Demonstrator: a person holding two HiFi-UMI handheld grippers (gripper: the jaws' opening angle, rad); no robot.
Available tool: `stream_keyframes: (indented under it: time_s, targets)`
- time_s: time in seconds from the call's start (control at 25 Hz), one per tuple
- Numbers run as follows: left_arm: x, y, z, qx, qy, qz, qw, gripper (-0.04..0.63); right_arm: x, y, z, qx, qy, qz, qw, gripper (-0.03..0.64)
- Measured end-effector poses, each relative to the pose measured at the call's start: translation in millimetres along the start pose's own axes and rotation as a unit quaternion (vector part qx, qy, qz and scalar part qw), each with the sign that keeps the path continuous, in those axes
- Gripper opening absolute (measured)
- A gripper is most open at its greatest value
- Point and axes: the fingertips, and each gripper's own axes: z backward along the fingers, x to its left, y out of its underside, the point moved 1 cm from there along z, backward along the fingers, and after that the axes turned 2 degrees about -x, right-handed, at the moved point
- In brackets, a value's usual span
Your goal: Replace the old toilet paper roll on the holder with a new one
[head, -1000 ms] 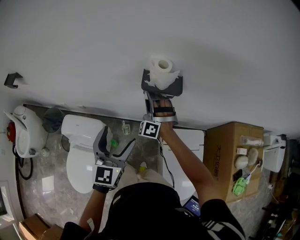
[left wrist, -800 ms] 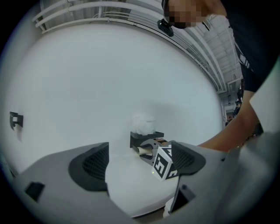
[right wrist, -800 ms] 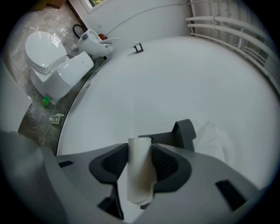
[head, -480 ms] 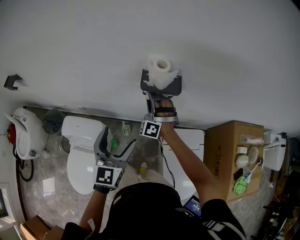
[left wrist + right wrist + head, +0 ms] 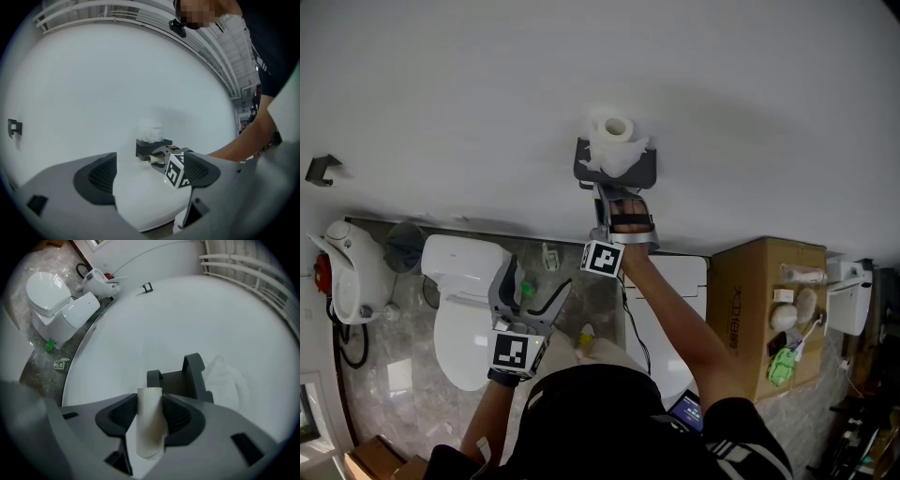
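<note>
A dark grey holder (image 5: 615,172) is fixed to the white wall, and a white toilet paper roll (image 5: 613,133) with a loose torn end rests on top of it. My right gripper (image 5: 616,197) is just below the holder, shut on a bare cardboard tube (image 5: 150,420) that stands between its pads. In the right gripper view the holder (image 5: 180,379) is empty, directly beyond the tube, with the white roll (image 5: 229,380) to its right. My left gripper (image 5: 532,281) hangs lower left, open, nothing between its fingers. From the left gripper view (image 5: 150,176), the holder (image 5: 151,147) and the roll (image 5: 150,131) lie ahead.
A white toilet (image 5: 464,305) stands on the marble floor below left, with a white appliance (image 5: 352,267) beside it. A cardboard box (image 5: 759,309) carrying small items sits at the right. A small dark hook (image 5: 321,169) is on the wall at the far left.
None beyond a slight shift of the head view; both grippers keep their places and the tube stays gripped.
</note>
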Motion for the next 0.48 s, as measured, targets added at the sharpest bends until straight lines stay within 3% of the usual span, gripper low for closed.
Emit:
stream_keyframes:
  time_s: [0.16, 0.48]
  targets:
    - [-2, 10, 2, 0.056, 0.005, -0.019, 0.9982, 0.456, -1, 3, 2, 0.001, 0.0, -0.002, 1.0, 0.173]
    - [-10, 0, -6, -0.003, 0.011, 0.001, 0.9999, 0.456, -2, 14, 4, 0.011, 0.001, 0.003, 1.0, 0.172]
